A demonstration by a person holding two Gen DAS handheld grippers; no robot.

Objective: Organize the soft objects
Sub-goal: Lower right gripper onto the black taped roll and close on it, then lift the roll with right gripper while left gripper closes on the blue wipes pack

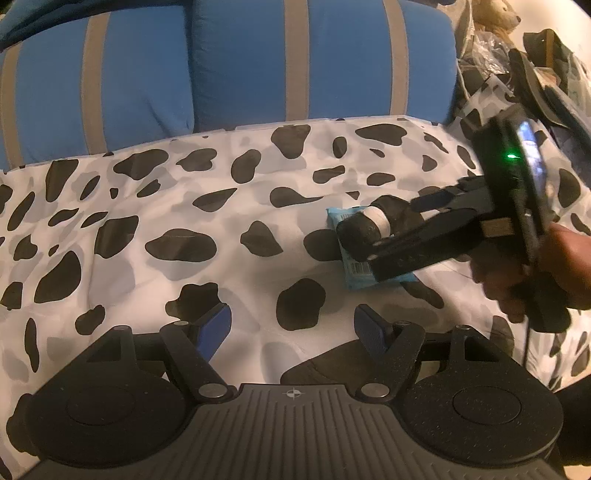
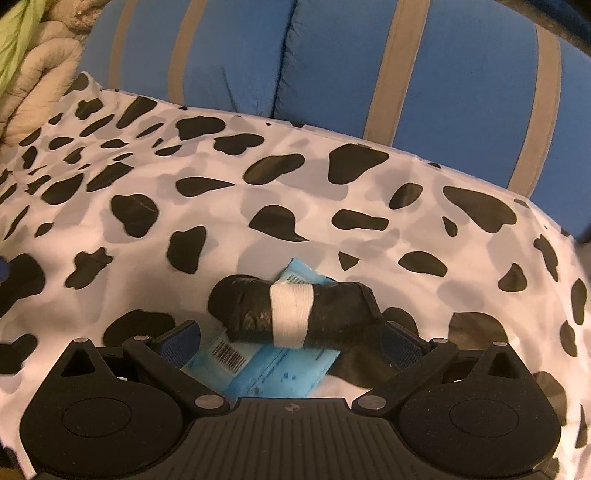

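Observation:
A black soft roll with a white band [image 2: 291, 314] lies across a light blue packet [image 2: 273, 373] on the cow-print bedsheet [image 2: 258, 206]. My right gripper [image 2: 291, 341] is open, its blue-padded fingers [image 2: 181, 341] on either side of the roll; the right finger touches the roll's end, the left stands apart. In the left wrist view the roll [image 1: 364, 225] and packet [image 1: 354, 269] lie at centre right, with the right gripper [image 1: 391, 236] over them. My left gripper [image 1: 295, 328] is open and empty, low over the sheet, to the left of them.
Blue pillows with grey stripes [image 1: 236, 62] stand along the back of the bed. A pile of dark clutter and a plush toy [image 1: 495, 18] lie at the far right. A beige quilted blanket [image 2: 33, 88] lies at the left.

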